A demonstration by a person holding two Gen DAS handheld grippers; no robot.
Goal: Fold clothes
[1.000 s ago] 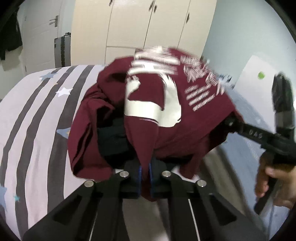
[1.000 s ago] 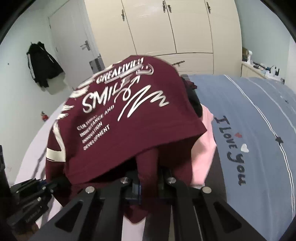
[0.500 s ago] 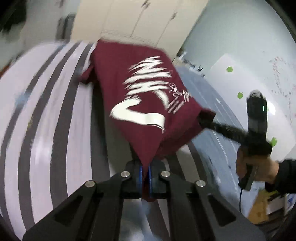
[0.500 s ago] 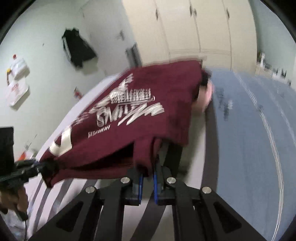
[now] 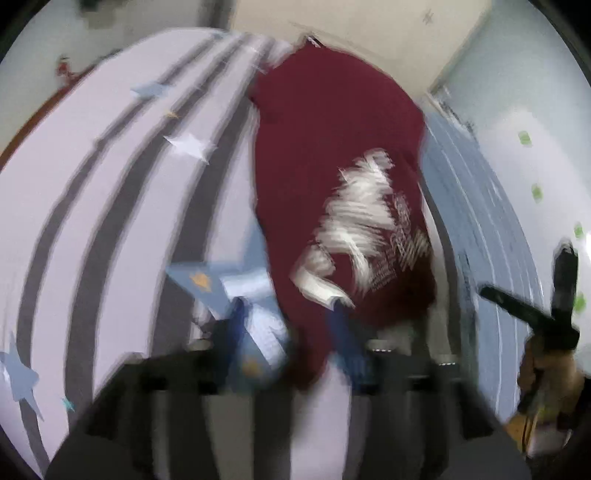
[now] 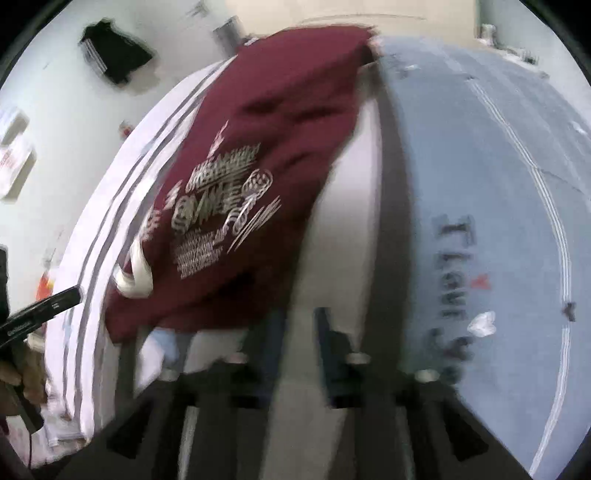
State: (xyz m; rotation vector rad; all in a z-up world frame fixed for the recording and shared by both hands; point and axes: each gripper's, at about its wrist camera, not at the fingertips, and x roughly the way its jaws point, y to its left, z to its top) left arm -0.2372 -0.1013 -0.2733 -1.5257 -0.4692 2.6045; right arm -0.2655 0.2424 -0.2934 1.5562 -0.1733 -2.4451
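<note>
A maroon T-shirt [image 5: 332, 155] with white print lies stretched along the bed, blurred by motion. In the left wrist view my left gripper [image 5: 291, 326] has its jaws opening; the shirt's near corner still hangs between the blue pads [image 5: 238, 317], which stand apart from it. In the right wrist view the T-shirt [image 6: 280, 122] lies to the left of my right gripper [image 6: 300, 326]. Its jaws are opening too, with only bedding between them. Each gripper also shows in the other's view: the right gripper [image 5: 532, 314] in a hand, and the left gripper [image 6: 40, 310] at the left edge.
The bed has a white sheet with grey stripes and blue stars [image 5: 110, 192] and a blue quilt [image 6: 480, 184] with dark lettering. A cream wardrobe [image 5: 332, 22] stands behind the bed. A dark garment [image 6: 110, 59] hangs on the wall.
Both grippers pulled the T-shirt back off the pile and stretched it flat along the bed. Both have now let go: the jaws, shut on the hem before, stand apart.
</note>
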